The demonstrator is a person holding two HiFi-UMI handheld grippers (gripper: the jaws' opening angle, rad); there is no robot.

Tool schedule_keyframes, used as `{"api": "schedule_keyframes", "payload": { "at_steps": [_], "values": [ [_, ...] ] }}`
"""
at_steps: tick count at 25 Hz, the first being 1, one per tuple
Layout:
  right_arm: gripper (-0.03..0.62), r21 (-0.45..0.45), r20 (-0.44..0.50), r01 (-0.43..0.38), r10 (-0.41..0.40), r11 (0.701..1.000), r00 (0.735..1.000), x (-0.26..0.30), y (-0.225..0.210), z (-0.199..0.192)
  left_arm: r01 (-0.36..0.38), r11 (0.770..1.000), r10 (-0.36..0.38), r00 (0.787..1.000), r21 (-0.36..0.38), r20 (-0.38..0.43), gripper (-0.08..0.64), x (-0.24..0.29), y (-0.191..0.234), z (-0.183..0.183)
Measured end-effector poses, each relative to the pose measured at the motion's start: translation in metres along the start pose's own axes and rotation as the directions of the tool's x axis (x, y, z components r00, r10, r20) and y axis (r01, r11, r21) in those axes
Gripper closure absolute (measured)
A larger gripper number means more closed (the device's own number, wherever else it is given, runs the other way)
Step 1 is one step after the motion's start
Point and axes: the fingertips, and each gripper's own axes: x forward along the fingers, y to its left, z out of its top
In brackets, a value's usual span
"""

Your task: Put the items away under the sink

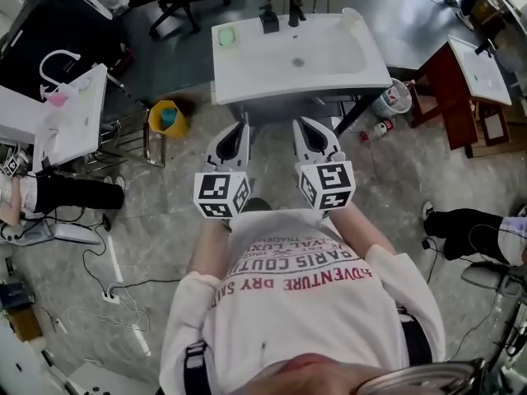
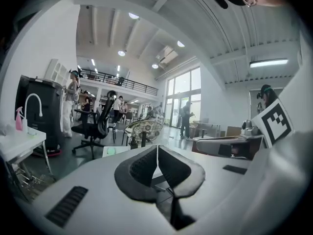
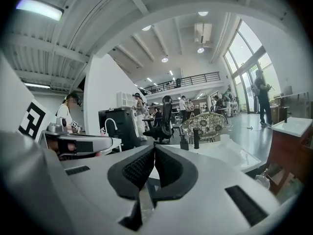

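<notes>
Claws: left claw [image 1: 238,130] closed, empty | right claw [image 1: 306,128] closed, empty | facing sink [image 1: 247,72]

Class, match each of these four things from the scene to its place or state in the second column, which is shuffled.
Things:
1. green pad
2. yellow bucket
3. faucet
4. left gripper

Place or state:
A. on the floor, left of the sink in the head view
B. at the sink's back edge
C. jaws together, nothing between them
D. on the sink's left corner

Pairs: 1-D, 2-A, 3-B, 4-C
</notes>
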Motion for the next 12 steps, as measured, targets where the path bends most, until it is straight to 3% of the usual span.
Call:
{"api": "schedule_keyframes", "payload": {
  "at_steps": [12],
  "values": [
    [0.568, -0.004, -0.016, 0.068, -0.068, 0.998, 0.998, 0.088, -0.062, 0.003, 0.092, 0.996, -0.092, 0.996, 0.009, -0.019, 0.532, 0.115, 0.033, 0.01]
  ]
}}
